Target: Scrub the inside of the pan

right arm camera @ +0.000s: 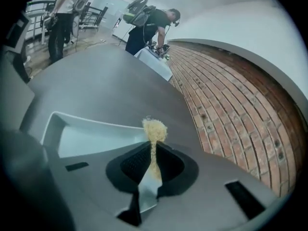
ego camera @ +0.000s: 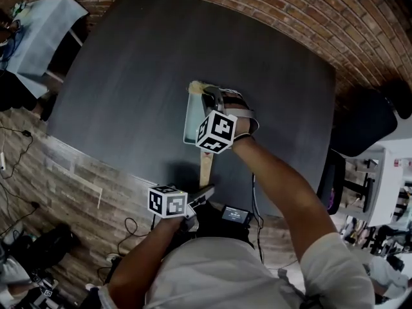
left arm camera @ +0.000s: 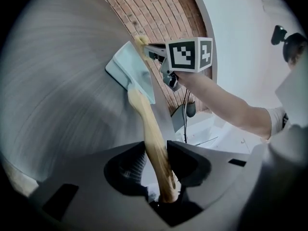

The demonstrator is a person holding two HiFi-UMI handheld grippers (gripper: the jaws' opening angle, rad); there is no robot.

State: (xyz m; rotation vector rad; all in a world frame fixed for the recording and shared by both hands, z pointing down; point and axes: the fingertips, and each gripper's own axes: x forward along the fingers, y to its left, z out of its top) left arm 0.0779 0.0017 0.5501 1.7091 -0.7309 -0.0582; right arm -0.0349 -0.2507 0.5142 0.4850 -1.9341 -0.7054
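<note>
Head view: L claw (ego camera: 203, 192) clamps pan handle (ego camera: 206, 165), R claw (ego camera: 205, 94) pinches scrubber (ego camera: 196, 86), on table (ego camera: 141, 63).

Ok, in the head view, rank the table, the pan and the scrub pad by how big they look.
Largest to smallest:
table
pan
scrub pad
The pan is partly hidden; order holds.

Desk (ego camera: 141, 63): dark grey, on a brick floor (ego camera: 270, 8).
Cables (ego camera: 18, 139): trailing over the floor, left.
Side table (ego camera: 40, 28): pale, far corner.

free: tabletop (ego camera: 129, 63) L of pan (ego camera: 192, 118) | block: R gripper (ego camera: 205, 92) over pan, chair (ego camera: 364, 124) at tabletop's R edge
</note>
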